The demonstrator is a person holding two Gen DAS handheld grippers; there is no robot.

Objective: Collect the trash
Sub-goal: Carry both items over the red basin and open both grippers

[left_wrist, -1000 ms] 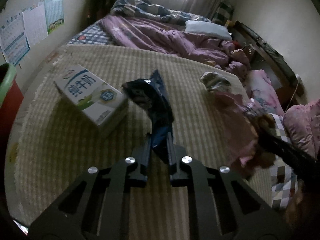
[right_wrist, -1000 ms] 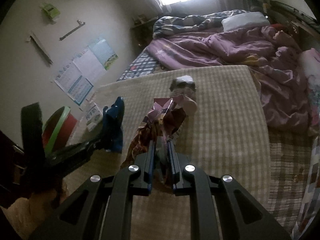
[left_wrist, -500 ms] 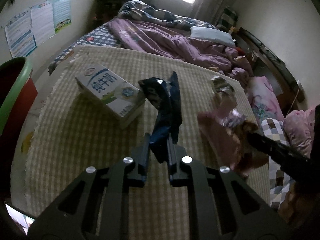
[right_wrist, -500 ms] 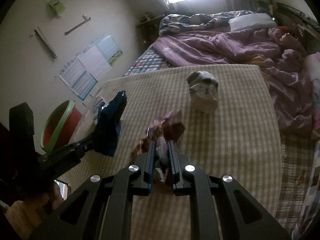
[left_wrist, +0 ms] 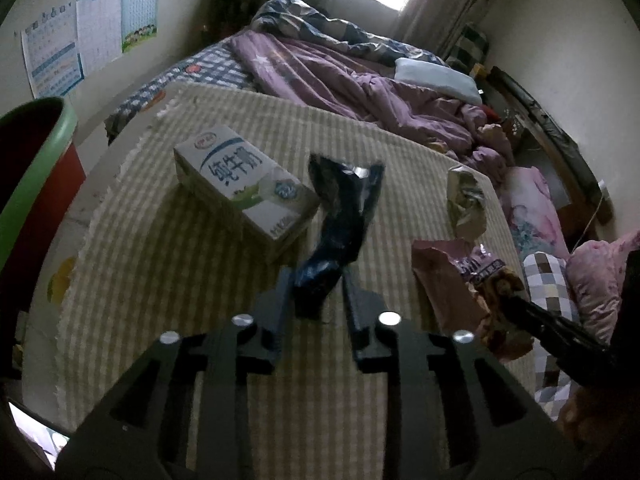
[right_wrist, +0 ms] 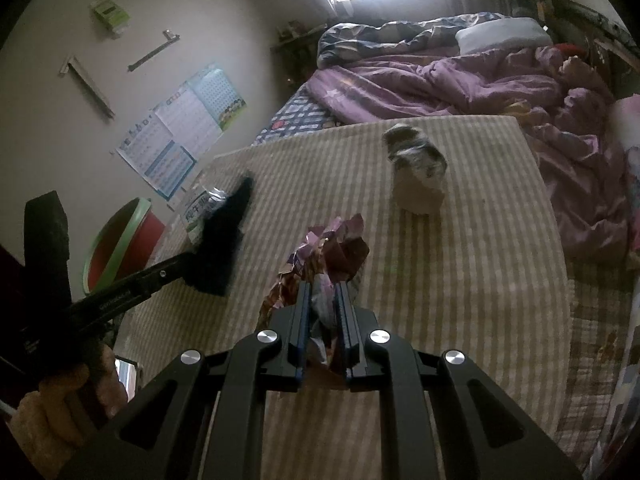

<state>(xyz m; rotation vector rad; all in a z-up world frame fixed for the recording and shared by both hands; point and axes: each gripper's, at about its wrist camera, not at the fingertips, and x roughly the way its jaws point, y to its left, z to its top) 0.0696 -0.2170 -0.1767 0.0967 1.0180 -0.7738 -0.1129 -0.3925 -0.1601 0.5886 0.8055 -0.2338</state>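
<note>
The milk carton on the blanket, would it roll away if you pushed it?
Probably not. The milk carton is a box lying on a flat side, so it would likely slide rather than roll. Its edges look sharp and undented, so it seems stiff. The soft striped blanket would probably drag on it.

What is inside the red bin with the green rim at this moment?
Only its dark red inner wall shows in the bin. From the right wrist view the opening is seen at a slant, so the bottom is hidden; no trash is visible in it. The left wrist view catches only its rim.
</note>
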